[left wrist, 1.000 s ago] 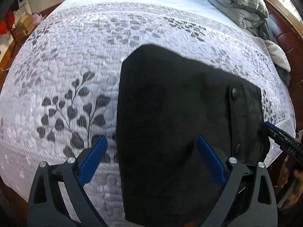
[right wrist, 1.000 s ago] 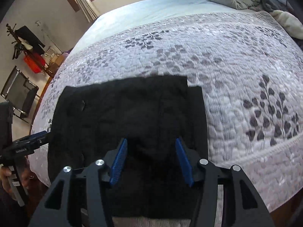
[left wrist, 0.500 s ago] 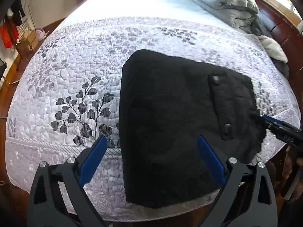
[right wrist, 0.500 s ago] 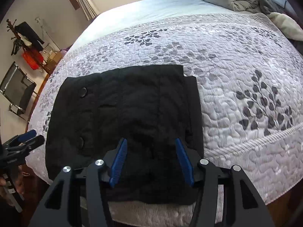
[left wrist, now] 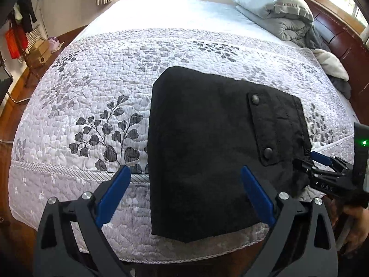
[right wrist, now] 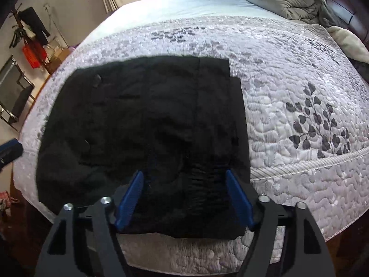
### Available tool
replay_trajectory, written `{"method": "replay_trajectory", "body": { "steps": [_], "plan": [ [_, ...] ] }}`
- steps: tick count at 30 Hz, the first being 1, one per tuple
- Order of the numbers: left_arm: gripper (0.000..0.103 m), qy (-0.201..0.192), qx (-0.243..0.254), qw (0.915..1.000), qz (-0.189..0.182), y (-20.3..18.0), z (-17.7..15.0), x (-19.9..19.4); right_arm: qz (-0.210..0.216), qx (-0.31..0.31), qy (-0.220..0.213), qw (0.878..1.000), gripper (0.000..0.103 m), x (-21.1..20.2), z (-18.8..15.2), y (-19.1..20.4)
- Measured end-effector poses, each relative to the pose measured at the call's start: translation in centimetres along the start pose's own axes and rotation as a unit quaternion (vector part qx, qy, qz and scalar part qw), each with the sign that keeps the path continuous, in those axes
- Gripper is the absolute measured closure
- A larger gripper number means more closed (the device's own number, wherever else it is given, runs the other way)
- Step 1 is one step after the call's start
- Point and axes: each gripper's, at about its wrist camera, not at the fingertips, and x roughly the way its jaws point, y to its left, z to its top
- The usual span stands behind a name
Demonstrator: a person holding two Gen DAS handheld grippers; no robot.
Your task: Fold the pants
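Observation:
The black pants (left wrist: pixel 207 143) lie folded into a flat rectangle on the quilted bed near its front edge, with a buttoned pocket flap (left wrist: pixel 265 129) facing up. They also show in the right wrist view (right wrist: pixel 147 133). My left gripper (left wrist: pixel 184 189) is open and empty, above the pants' near edge. My right gripper (right wrist: pixel 184 198) is open and empty, over the near end of the pants. The right gripper also shows at the right edge of the left wrist view (left wrist: pixel 322 168), beside the pants' corner.
The floral quilt (left wrist: pixel 92 106) covers the bed. A pillow and folded duvet (left wrist: pixel 276 11) sit at the head, with a wooden headboard (left wrist: pixel 341 37) behind. A cardboard box (left wrist: pixel 39 55) and a clothes rack (right wrist: pixel 32 37) stand on the floor beside the bed.
Both grippers have drawn back and up from the pants, so more of the bed shows. The pants have stayed flat and folded.

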Motion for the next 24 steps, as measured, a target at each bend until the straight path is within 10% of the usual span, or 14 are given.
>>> {"method": "replay_trajectory", "body": {
  "steps": [14,24],
  "plan": [
    [0.007,0.084,-0.073,0.991,-0.074,7.8,1.3,5.4,0.071,0.066,-0.005,0.995,0.023,-2.2,1.1,-4.7],
    [0.007,0.168,-0.132,0.9546,-0.207,10.0,0.9,9.8,0.162,0.123,0.037,0.978,0.015,0.5,2.3,-9.3]
  ]
}}
